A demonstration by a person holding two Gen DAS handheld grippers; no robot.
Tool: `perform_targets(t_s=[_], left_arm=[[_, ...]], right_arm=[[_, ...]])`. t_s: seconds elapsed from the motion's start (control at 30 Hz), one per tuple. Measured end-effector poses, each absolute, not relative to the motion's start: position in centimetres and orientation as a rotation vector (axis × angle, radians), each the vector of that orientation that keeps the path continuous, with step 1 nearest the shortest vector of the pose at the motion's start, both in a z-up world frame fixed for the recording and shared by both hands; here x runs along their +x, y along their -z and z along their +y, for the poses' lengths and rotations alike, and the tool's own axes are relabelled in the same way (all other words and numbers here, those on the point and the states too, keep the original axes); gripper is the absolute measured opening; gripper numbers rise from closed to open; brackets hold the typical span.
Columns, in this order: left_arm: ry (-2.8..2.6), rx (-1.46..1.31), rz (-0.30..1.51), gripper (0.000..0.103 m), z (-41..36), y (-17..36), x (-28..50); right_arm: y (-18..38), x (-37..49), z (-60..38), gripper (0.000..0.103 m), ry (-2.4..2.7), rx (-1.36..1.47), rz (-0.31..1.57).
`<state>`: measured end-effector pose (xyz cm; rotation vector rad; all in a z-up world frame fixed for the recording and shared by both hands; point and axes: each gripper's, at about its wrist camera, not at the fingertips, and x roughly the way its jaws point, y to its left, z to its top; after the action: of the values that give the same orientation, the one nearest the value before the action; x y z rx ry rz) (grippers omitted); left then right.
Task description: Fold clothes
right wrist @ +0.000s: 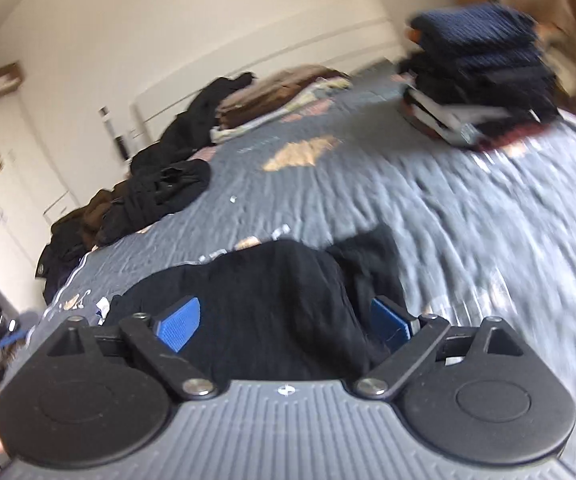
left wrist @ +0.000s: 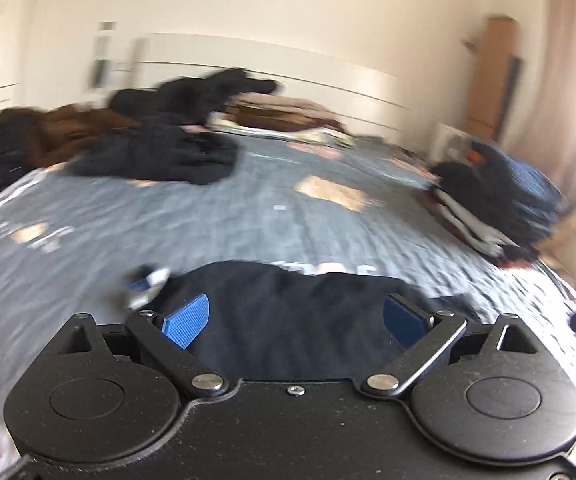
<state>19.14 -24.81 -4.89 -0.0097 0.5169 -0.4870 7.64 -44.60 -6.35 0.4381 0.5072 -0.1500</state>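
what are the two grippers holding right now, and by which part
Nothing. The left gripper and right gripper both stand open above the black garment on the bed, pads clear of it.

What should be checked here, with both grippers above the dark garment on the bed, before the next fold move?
1. Left gripper open, nothing pinched: ok.
2. Right gripper open, pads clear of cloth: ok.
3. Dark garment lying flat and smooth on the bedspread: not ok, it looks bunched.
4. Garment edges or corners identifiable for a grasp: cannot tell, the frames are blurred.
5. Folded stack on the far side, standing clear of the garment: ok.
6. Unfolded pile apart from the garment: ok.
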Motion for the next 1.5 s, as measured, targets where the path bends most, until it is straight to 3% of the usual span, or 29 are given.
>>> perform_targets(t_s=[0.2, 0.5, 1.5], left_arm=[[0.549, 0.131, 0.584, 0.094, -30.1, 6.8, 23.4], [0.574, 0.110, 0.686, 0.094, -29.1, 10.8, 24.8], [0.667, 0.022, 0.584, 0.099, -29.9, 12.7, 23.6]], right_arm=[[6.3, 14.9, -45.2, 0.093, 0.082, 0.367, 0.572], [9.1, 21.9, -46.1, 0.093, -0.111, 0.260, 0.790], [17.0, 25.4, -54.1, 0.093, -0.083, 0.496, 0.746]])
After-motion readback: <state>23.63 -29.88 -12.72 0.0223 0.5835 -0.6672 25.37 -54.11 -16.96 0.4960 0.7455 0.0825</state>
